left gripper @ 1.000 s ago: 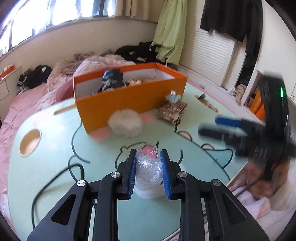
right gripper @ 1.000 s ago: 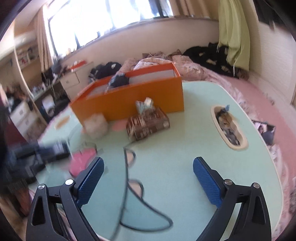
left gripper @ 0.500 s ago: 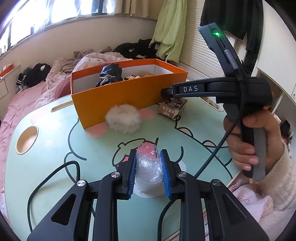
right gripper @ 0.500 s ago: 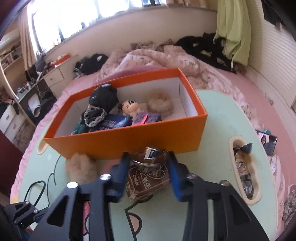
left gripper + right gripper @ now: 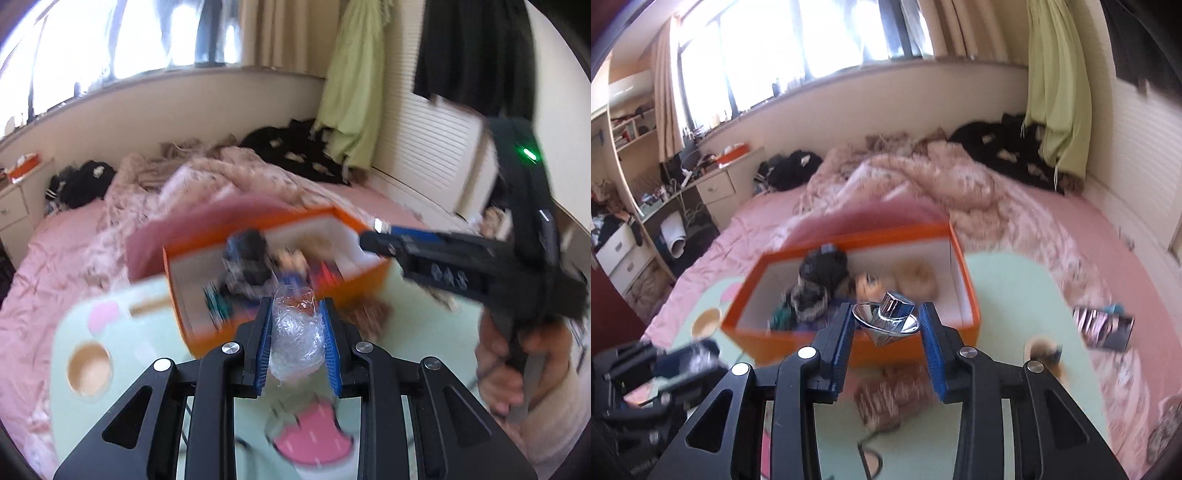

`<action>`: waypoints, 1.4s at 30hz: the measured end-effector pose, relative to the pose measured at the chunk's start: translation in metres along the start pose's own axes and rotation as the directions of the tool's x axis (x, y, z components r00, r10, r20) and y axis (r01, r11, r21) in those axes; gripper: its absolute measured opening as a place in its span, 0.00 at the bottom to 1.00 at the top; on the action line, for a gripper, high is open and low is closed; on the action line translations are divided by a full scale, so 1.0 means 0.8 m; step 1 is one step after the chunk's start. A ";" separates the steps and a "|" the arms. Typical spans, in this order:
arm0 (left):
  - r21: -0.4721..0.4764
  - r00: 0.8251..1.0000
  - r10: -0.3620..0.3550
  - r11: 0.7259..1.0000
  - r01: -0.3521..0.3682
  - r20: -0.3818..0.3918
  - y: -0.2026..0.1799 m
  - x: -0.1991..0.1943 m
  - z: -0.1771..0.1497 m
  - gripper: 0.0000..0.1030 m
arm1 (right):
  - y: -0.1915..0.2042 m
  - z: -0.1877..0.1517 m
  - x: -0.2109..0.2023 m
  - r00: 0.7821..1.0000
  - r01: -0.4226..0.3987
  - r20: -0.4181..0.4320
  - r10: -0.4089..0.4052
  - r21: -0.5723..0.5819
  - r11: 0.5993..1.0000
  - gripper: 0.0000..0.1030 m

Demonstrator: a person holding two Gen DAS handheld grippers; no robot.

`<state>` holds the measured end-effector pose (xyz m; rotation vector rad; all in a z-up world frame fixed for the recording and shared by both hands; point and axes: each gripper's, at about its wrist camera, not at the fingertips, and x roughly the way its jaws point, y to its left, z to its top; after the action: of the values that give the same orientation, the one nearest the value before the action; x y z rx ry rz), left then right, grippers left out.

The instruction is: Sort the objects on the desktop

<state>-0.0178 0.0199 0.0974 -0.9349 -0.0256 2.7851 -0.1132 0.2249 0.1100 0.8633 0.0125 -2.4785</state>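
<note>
Grippers raised toward the orange box [image 5: 857,343]: left gripper [image 5: 296,332] pinches a crinkled plastic-wrapped bundle [image 5: 295,334], right gripper [image 5: 888,325] clamps a shiny chrome piece [image 5: 890,319], each held off the green table [image 5: 1008,295], presumably for dropping inside

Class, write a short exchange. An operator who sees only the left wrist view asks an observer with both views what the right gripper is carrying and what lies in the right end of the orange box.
Operator: My left gripper grips a plastic-wrapped bundle. What is in the right gripper?
Observer: A shiny silver cone-shaped piece, clamped between its pads.
Operator: The orange box is a blur here. What lies in its right end?
Observer: A fluffy tan item, to the right of a dark heap.
</note>
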 end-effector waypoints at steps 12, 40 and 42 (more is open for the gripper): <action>-0.061 0.992 0.095 0.993 -0.100 -0.083 0.031 0.094 0.040 0.58 | -0.009 0.023 0.055 0.996 0.074 -0.051 -0.074 0.009 0.997 0.59; -0.072 0.964 0.052 0.995 -0.074 -0.262 -0.006 0.031 -0.129 0.89 | 0.006 -0.183 -0.029 0.983 0.051 -0.167 -0.081 -0.177 0.983 1.00; -0.008 0.961 0.117 0.992 -0.123 -0.250 -0.015 0.036 -0.136 1.00 | 0.004 -0.185 -0.029 0.988 0.031 -0.145 -0.059 -0.185 0.982 1.00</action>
<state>0.0273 0.0322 -0.0053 -1.3279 0.0376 2.7566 -0.0105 0.2583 0.0059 0.9757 0.3101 -2.4026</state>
